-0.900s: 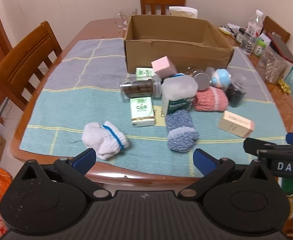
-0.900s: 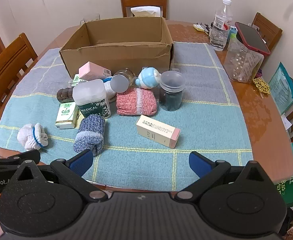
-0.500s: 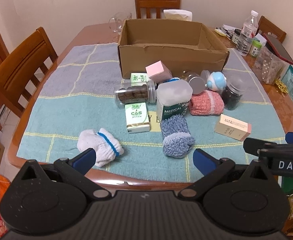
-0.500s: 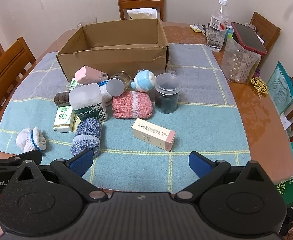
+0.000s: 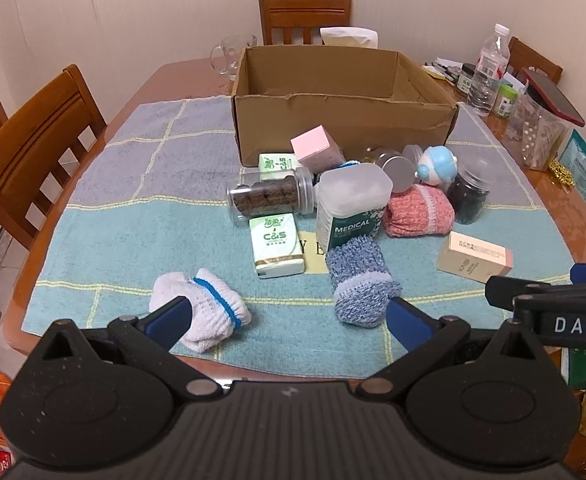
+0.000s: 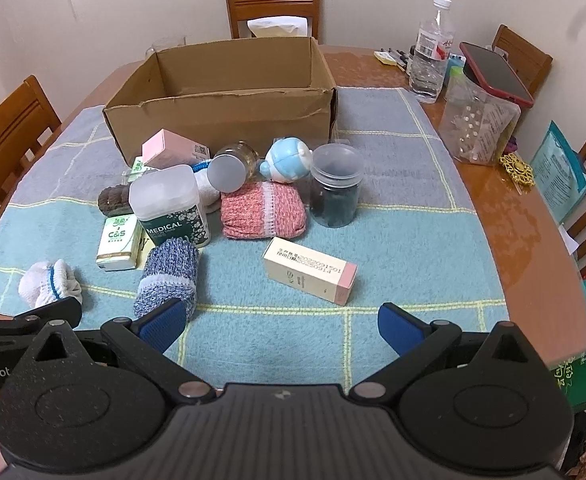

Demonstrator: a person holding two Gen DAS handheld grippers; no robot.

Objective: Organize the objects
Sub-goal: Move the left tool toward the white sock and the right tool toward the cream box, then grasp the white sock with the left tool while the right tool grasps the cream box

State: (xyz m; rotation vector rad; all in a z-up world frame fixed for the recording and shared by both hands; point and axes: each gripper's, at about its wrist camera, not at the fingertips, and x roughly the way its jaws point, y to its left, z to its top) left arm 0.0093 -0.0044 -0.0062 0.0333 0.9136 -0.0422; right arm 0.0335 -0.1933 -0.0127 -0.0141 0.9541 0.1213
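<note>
An open empty cardboard box (image 5: 341, 92) (image 6: 221, 100) stands at the back of a blue towel mat. In front of it lie mixed items: a white sock roll (image 5: 201, 308), a blue sock roll (image 5: 357, 280) (image 6: 169, 276), a pink sock roll (image 6: 263, 210), a C&S tissue pack (image 5: 276, 244), a MEDICAL tub (image 5: 351, 206), a cookie jar (image 5: 269, 196) and a beige-pink carton (image 6: 309, 270). My left gripper (image 5: 289, 318) is open above the mat's near edge, between the white and blue socks. My right gripper (image 6: 279, 324) is open just before the carton.
Wooden chairs (image 5: 33, 148) stand around the table. A water bottle (image 6: 427, 52), a clear bin with a red phone on it (image 6: 481, 120) and small clutter sit at the right. A glass mug (image 5: 225, 56) stands behind the box. A dark jar (image 6: 335, 188) stands upright.
Both grippers have moved forward and slightly lower toward the items, which look nearer now. Both stay open. Nothing on the table has moved.
</note>
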